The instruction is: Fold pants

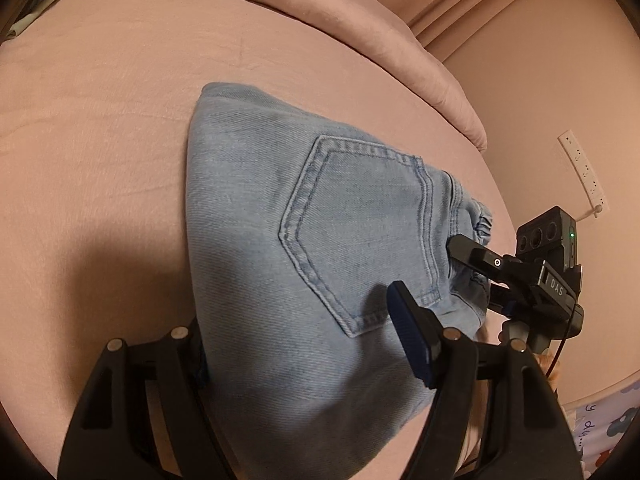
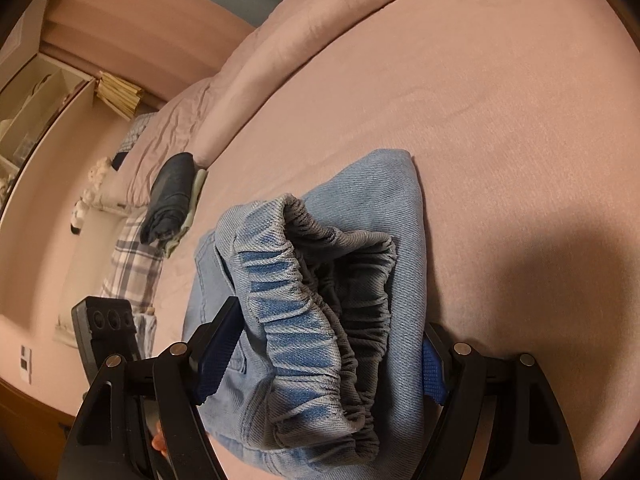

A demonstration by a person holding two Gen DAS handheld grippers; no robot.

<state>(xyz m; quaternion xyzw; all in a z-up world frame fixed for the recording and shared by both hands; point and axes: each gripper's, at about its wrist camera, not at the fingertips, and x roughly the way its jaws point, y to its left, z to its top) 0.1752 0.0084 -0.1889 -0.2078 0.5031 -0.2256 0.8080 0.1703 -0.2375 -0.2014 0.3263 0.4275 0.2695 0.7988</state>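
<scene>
Light blue jeans (image 1: pixel 320 208), folded into a thick bundle with a back pocket on top, lie on the pink bed sheet (image 1: pixel 100 140). My left gripper (image 1: pixel 300 336) holds the bundle's near end: its left finger is hidden under the fabric and its blue-padded right finger (image 1: pixel 408 332) lies on top. My right gripper (image 2: pixel 326 340) is closed on the jeans (image 2: pixel 360 208) at the gathered elastic waistband (image 2: pixel 312 312), with denim filling the gap between both pads. In the left wrist view the right gripper (image 1: pixel 468 264) shows at the waistband end.
A rolled pink duvet (image 1: pixel 360 32) runs along the far side of the bed. A dark folded garment (image 2: pixel 170 196) and a plaid cloth (image 2: pixel 132 268) lie near the bed's edge. A power strip (image 1: pixel 584 172) hangs on the wall. Shelves (image 2: pixel 40 100) stand beyond.
</scene>
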